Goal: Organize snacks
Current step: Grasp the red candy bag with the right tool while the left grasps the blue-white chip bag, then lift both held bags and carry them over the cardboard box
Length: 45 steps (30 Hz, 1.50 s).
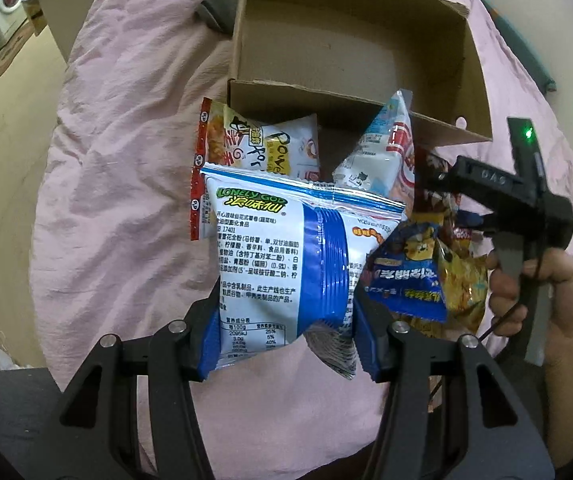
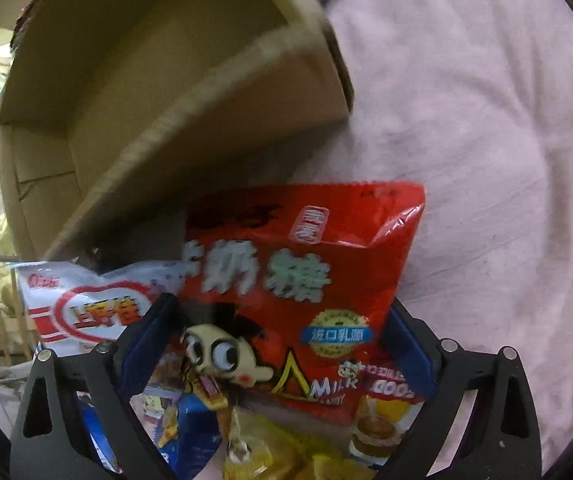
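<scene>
My left gripper [image 1: 286, 312] is shut on a blue-and-white Lonely God snack bag [image 1: 282, 256], held above the pink bedsheet [image 1: 126, 160]. An open cardboard box [image 1: 350, 60] lies just beyond it, with two white snack bags [image 1: 282, 148] at its mouth. My right gripper [image 2: 282, 344] is shut on a red milk-candy bag [image 2: 298, 280], near the box's flap [image 2: 190, 128]. The right gripper also shows in the left wrist view [image 1: 498, 200], to the right of a pile of snacks [image 1: 426, 268].
A white bag with a red heart [image 2: 86, 308] lies left of the red bag. Blue and yellow packets [image 2: 246, 432] lie under the right gripper. A grey object [image 1: 218, 12] sits behind the box. A washing machine [image 1: 6, 4] stands far left.
</scene>
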Motion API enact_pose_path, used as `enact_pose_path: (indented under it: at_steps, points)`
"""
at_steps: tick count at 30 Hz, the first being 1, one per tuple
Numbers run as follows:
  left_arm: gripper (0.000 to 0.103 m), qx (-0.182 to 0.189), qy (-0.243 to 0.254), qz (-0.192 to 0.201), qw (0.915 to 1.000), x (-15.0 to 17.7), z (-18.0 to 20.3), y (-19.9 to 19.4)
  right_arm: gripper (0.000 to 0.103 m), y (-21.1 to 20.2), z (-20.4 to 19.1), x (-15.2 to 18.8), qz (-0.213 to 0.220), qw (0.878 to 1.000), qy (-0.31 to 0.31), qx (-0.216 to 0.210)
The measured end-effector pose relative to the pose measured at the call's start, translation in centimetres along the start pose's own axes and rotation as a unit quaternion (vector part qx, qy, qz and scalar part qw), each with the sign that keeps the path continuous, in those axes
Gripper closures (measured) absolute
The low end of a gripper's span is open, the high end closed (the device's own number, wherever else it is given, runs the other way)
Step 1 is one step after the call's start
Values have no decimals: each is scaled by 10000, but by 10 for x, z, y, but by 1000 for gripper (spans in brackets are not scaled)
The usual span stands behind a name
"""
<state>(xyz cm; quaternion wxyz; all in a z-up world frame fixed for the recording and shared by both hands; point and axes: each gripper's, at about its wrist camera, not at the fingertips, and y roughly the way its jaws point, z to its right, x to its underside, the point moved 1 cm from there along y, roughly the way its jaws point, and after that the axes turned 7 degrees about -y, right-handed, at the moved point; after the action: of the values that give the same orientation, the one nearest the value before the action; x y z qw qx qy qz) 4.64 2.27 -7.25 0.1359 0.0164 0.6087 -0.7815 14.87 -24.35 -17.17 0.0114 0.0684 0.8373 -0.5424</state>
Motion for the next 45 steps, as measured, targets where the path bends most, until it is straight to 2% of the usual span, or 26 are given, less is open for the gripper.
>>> enact_pose_path:
  at_steps: [1, 4, 10, 21, 25, 28, 31, 34, 38, 41, 42, 45]
  points:
    - [52, 17, -34, -31, 10000, 0, 0, 1, 18, 0, 1, 0, 34, 10000, -9, 45]
    - [52, 15, -64, -33, 10000, 0, 6, 9, 29, -6, 0, 6, 106, 9999, -82, 30]
    - [52, -287, 55, 342, 9990, -2, 7, 2, 41, -30, 2, 20, 369, 9991, -166, -110]
    - [52, -590, 78, 727, 9956, -4, 3, -4, 41, -83, 30, 47, 846, 9937, 2, -740]
    - [52, -663, 34, 886, 9939, -5, 1, -8, 41, -106, 36, 49, 1125, 9893, -215, -904]
    - [52, -772, 102, 1102, 9908, -5, 1, -13, 41, -115, 20, 55, 1487, 9811, -483, -1140]
    - [52, -860, 125, 1270, 9881, -6, 1, -18, 41, -139, 1, 62, 2010, 9657, -894, -1383]
    - [52, -885, 87, 1369, 9866, -8, 1, -25, 41, -155, -13, 69, 2399, 9539, -1181, -1361]
    - [52, -819, 75, 1568, 9842, -16, 7, -43, 41, -170, -24, 68, 2660, 9477, -1353, -1133]
    - [52, -783, 136, 1752, 9813, -31, 16, -57, 41, -181, -33, 60, 2847, 9415, -1479, -1032]
    - [52, -771, 148, 1794, 9806, -36, 19, -61, 41, -181, -46, 56, 2900, 9394, -1501, -1046]
    - [52, -729, 178, 1911, 9787, -55, 25, -71, 41, -191, -52, 51, 3042, 9330, -1554, -1131]
